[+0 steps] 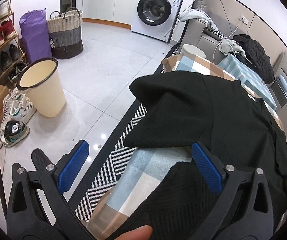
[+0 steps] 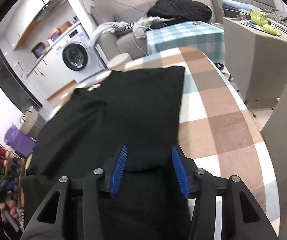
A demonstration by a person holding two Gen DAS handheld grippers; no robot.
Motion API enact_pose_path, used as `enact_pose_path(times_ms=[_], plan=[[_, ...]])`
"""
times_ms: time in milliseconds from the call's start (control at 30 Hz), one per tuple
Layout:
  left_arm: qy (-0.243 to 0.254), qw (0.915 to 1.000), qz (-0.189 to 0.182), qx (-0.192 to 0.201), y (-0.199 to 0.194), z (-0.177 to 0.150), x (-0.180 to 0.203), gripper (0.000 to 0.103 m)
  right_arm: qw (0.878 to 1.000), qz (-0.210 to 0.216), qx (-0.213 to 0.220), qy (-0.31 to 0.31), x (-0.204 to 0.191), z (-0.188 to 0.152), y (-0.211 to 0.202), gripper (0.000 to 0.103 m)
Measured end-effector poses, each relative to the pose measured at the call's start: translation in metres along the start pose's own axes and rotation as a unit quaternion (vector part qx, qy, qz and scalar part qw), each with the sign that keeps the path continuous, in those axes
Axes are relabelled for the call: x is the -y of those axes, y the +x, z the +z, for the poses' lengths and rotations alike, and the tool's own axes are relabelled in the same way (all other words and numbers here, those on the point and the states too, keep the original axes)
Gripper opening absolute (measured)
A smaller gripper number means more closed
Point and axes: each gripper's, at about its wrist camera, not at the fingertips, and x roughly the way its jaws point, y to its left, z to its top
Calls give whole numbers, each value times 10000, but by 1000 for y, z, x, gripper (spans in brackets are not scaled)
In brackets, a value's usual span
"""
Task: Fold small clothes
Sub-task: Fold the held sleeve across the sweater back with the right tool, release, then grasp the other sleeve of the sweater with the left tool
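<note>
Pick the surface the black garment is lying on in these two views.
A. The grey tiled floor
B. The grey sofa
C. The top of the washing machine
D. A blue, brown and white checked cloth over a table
D: the black garment lies spread on the checked cloth in the right wrist view, and the left wrist view shows the same cloth under it, above the floor and striped rug.
</note>
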Motion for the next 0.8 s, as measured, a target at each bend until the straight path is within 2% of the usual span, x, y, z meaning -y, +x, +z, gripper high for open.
enact_pose_path(times_ms=[200,333,400,467,567,733,800], plan=[[117,9998,66,-131,13,-7,10,102,9991,271,114,-303,-31,-13,-14,67],[-42,9995,-22,-326,27,-7,18,102,9979,377,163,-493,-47,-22,-17,78],[-265,9986,-140,-426,33,-7,13,98,9973,436,138,-572,-52,-25,-16,78],[-456,9972,-202,-562,40,-7,8,83,9969,432,145,-642,-58,-26,-15,78],[-697,9931,-420,-850,53,-7,0,74,9962,407,82,-763,-65,-30,-9,78],[-1087,9841,-878,-1098,70,-6,-12,74,9962,310,-2,-812,-74,-33,-1,78],[-1373,9764,-1122,-1236,82,-6,-18,74,9960,279,0,-849,-76,-33,-1,78]])
